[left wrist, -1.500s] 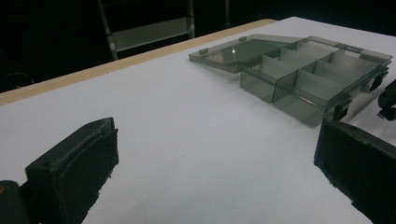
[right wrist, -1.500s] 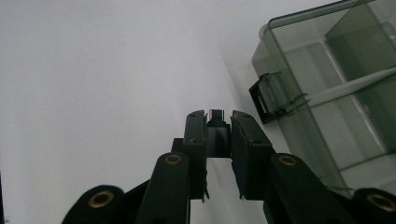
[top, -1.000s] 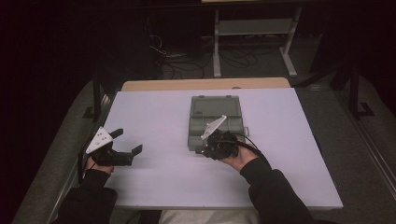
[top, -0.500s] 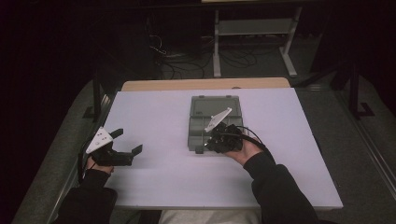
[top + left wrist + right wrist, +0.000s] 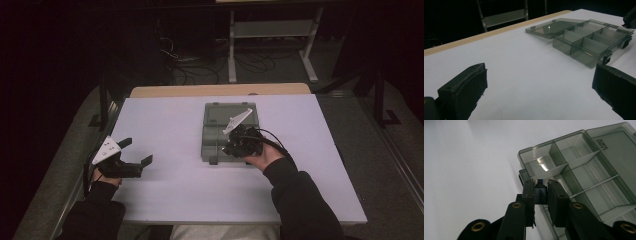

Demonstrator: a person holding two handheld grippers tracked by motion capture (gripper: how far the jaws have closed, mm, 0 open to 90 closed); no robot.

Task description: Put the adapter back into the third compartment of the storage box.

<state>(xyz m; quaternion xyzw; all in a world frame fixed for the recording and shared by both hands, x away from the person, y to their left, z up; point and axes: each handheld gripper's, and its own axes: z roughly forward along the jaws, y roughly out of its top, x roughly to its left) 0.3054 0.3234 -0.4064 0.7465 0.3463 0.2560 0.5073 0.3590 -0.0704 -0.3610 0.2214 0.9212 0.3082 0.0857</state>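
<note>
The right hand-held gripper (image 5: 234, 143) hangs over the near edge of a clear grey compartment box (image 5: 220, 131) that lies open at the middle of the white table (image 5: 170, 195). In the right gripper view its 2 jaws are closed on a small dark block (image 5: 540, 192), pinched between the pads above the box's near-left compartment. The box's lid (image 5: 549, 27) lies folded back flat on the far side, and thin dividers split the tray into several cells. The left hand-held gripper (image 5: 136, 152) rests at the near-left edge of the table, well apart from the box, its jaws spread wide with nothing between them; in the left gripper view the box (image 5: 589, 40) sits off to the right.
</note>
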